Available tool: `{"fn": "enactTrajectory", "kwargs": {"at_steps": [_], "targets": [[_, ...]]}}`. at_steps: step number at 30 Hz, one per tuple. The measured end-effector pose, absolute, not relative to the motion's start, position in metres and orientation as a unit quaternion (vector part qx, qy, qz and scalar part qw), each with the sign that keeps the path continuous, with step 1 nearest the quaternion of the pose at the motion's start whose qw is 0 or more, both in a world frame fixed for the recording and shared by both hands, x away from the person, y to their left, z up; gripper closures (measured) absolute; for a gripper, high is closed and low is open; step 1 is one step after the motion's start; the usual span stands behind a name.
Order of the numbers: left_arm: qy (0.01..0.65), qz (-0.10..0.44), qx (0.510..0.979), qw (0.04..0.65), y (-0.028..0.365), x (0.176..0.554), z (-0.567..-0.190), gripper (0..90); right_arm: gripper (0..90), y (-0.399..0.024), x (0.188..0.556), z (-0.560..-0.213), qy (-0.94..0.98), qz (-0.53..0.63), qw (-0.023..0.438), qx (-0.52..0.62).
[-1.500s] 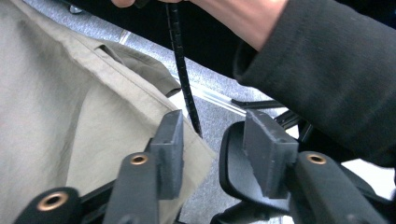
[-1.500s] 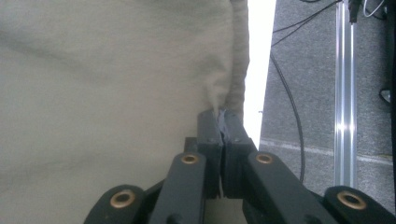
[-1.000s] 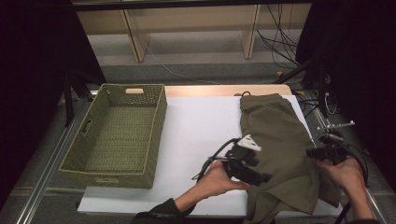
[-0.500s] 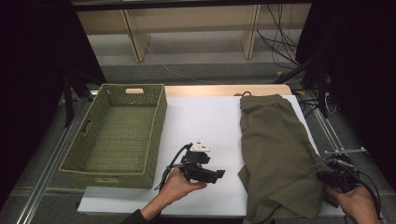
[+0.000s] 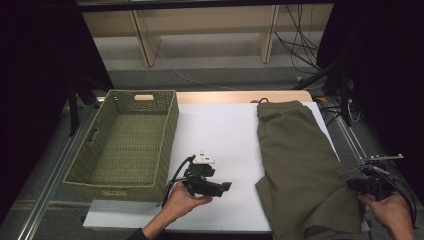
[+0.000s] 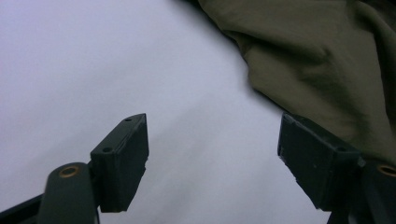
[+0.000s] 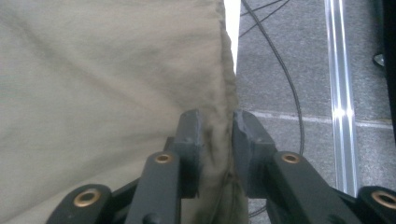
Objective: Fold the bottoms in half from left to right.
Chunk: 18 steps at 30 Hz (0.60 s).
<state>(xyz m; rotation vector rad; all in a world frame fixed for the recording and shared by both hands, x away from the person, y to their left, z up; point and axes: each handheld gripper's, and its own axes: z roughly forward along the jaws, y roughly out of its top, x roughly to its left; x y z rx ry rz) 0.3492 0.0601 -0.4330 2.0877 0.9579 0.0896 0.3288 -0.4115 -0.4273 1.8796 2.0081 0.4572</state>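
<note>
The right hand-held gripper (image 7: 217, 135) is pinching the near right edge of the olive trousers (image 5: 300, 170), whose length runs away from the person, while the left hand-held gripper (image 5: 225, 187) is gaping wide, empty, just to their left.

The bottom of the olive trousers (image 5: 300, 175) runs off the lower edge of the high view, so their hem stays unseen. The right gripper (image 5: 361, 184) is half tucked behind the cloth edge there, jaws too dark and small to read. Left hand (image 5: 181, 202) gets cropped at the wrist.
</note>
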Motion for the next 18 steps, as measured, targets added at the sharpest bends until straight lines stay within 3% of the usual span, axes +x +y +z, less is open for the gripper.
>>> {"fn": "enactTrajectory", "kwargs": {"at_steps": [2, 5, 10, 13, 16, 18], "targets": [[0.38, 0.036, 0.829, 0.41, 0.062, 0.349, -0.433, 23.9, 66.8, -0.409, 0.324, -0.425, 0.704, 0.166, 0.17, 0.669], [0.382, 0.036, 0.827, 0.411, 0.063, 0.348, -0.433, 23.4, 67.1, -0.41, 0.317, -0.426, 0.703, 0.169, 0.166, 0.671], [0.384, 0.039, 0.825, 0.412, 0.065, 0.348, -0.433, 22.8, 87.8, -0.416, 0.312, -0.43, 0.712, 0.146, 0.166, 0.666], [0.387, 0.042, 0.824, 0.411, 0.066, 0.349, -0.433, 22.7, 88.5, -0.418, 0.316, -0.43, 0.721, 0.136, 0.171, 0.658], [0.391, 0.045, 0.823, 0.41, 0.068, 0.349, -0.433, 22.5, 86.8, -0.423, 0.323, -0.43, 0.72, 0.125, 0.18, 0.659], [0.394, 0.047, 0.821, 0.411, 0.069, 0.348, -0.432, 22.2, 70.1, -0.421, 0.326, -0.425, 0.702, 0.129, 0.199, 0.671]]}}
